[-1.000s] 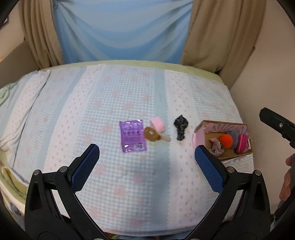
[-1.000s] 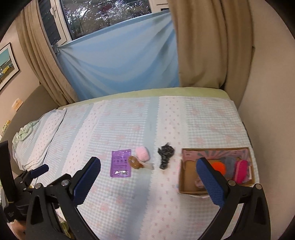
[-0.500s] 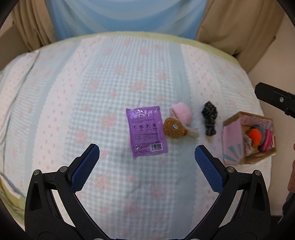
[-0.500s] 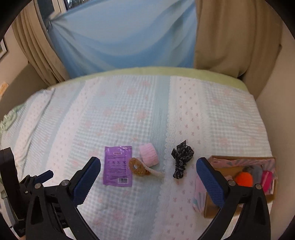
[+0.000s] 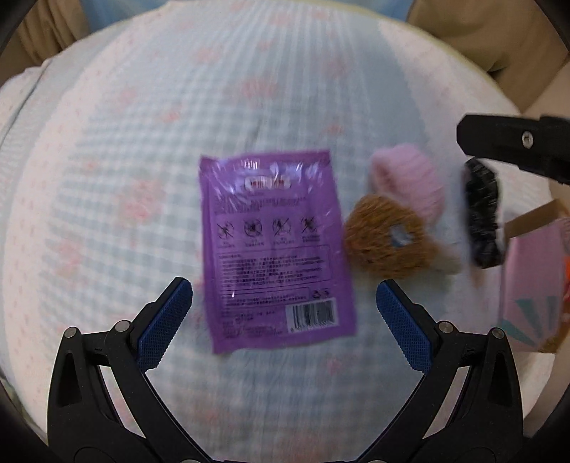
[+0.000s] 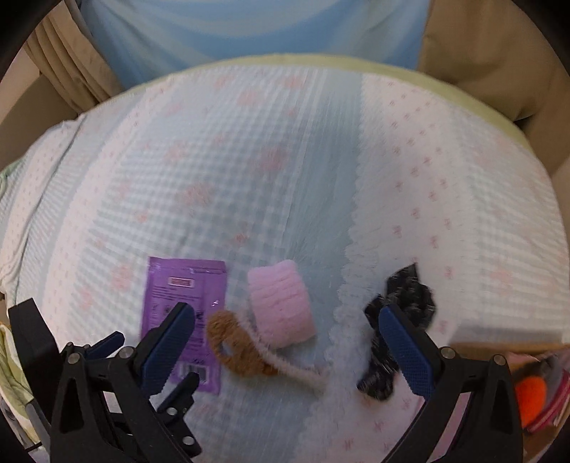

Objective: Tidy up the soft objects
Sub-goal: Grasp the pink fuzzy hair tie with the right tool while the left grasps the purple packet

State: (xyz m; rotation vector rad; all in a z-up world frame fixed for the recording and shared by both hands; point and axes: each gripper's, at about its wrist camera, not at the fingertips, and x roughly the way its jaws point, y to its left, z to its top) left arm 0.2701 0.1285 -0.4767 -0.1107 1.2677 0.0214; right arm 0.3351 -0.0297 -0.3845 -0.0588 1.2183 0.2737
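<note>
A bed (image 5: 107, 178) with a pale checked cover carries a purple packet (image 5: 274, 249), brown plush (image 5: 388, 238), pink roll (image 5: 413, 181) and black scrunchie (image 5: 481, 213) in a row toward its right edge, where a cardboard box (image 5: 530, 285) sits. Left claw (image 5: 281, 310) and right claw (image 6: 285, 345) both hover spread apart, holding nothing.

A bed covered with a pale blue-and-white checked quilt with pink floral motifs (image 6: 278, 171) fills most of both views. A light green mattress edge (image 6: 409, 74) borders its far side. Behind it hangs a light blue fabric sheet (image 6: 249, 28), flanked by tan pleated curtains (image 6: 491, 46). A plain beige wall (image 5: 548, 92) stands at the right. Lighting is soft and even.
</note>
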